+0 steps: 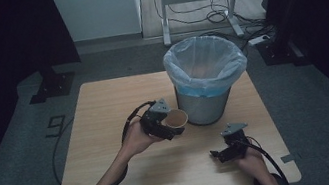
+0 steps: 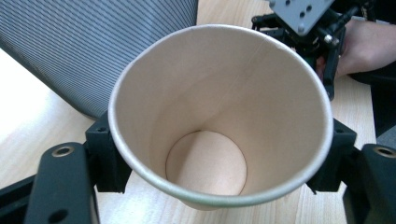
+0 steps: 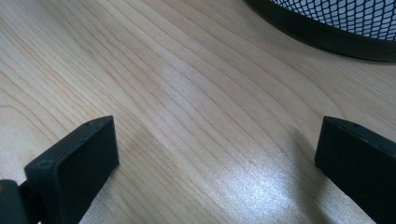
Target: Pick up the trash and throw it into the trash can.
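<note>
Brown paper cup [image 1: 176,119], empty, pinched across its sides by the left gripper [image 1: 167,125]; held off the light wooden table [image 1: 105,112], just beside the grey mesh bin with a pale blue liner [image 1: 206,80]. Right gripper [image 1: 224,153] low over the table, jaws spread wide, nothing between.

My left claw [image 2: 212,163] black; cup [image 2: 219,116] tan inside, pale rim. Bin [image 1: 203,103] grey mesh, pale blue liner [image 1: 204,63]. Bench [image 1: 105,112] light wood grain.
</note>
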Action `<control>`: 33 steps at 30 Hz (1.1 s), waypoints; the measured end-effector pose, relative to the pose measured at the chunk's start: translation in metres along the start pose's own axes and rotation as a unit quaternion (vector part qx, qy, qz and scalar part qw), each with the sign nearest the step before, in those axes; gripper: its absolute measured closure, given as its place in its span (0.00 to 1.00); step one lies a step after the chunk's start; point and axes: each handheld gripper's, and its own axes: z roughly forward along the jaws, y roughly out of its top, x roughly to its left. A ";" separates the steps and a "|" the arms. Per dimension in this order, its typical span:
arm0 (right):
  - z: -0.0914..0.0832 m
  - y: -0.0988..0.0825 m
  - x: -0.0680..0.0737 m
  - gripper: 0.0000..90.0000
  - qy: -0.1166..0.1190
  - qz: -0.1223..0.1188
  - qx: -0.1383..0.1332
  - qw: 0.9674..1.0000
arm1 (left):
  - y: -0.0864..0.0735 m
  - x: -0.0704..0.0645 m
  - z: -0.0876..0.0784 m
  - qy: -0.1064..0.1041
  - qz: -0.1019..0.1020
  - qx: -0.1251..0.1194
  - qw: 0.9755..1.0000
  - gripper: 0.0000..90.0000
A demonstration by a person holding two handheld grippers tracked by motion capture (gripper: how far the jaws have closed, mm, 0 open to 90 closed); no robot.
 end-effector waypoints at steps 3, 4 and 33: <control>0.000 0.000 0.000 0.00 0.000 0.000 0.000 1.000 | 0.007 0.002 -0.006 0.001 0.001 -0.002 1.000 0.28; 0.000 0.000 0.000 0.00 0.000 0.000 0.000 1.000 | 0.008 0.002 -0.007 0.002 0.000 -0.003 1.000 0.28; 0.000 0.000 0.000 0.00 0.000 0.000 0.000 1.000 | 0.066 0.019 -0.052 0.002 -0.002 -0.017 1.000 0.28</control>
